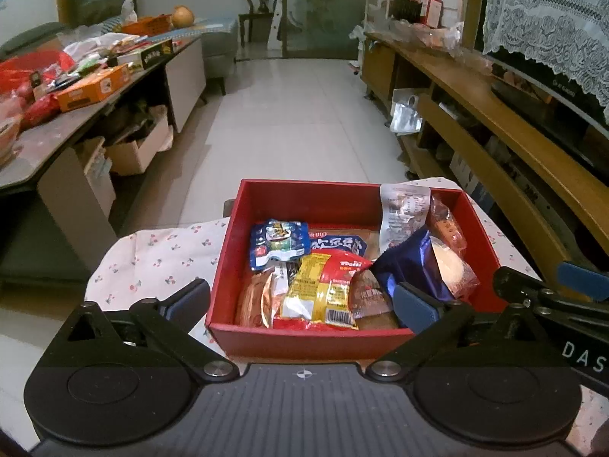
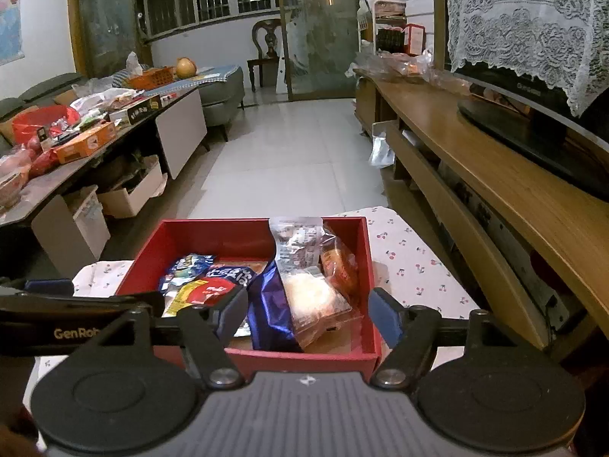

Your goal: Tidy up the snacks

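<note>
The box (image 1: 304, 337) sits lower centre of the left wrist view on a cloth (image 1: 160, 255), snack packets (image 1: 316, 285) piled inside, 1 packet (image 1: 403, 213) upright against its far right corner. A cluttered table (image 1: 57, 129) fills the upper left; a long shelf (image 1: 495, 114) runs along the right.

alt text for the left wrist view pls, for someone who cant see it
A red box full of snack packets, including a yellow packet and a dark blue bag, sits on a cherry-print cloth. The open left gripper hovers at its near edge, holding nothing.
</note>
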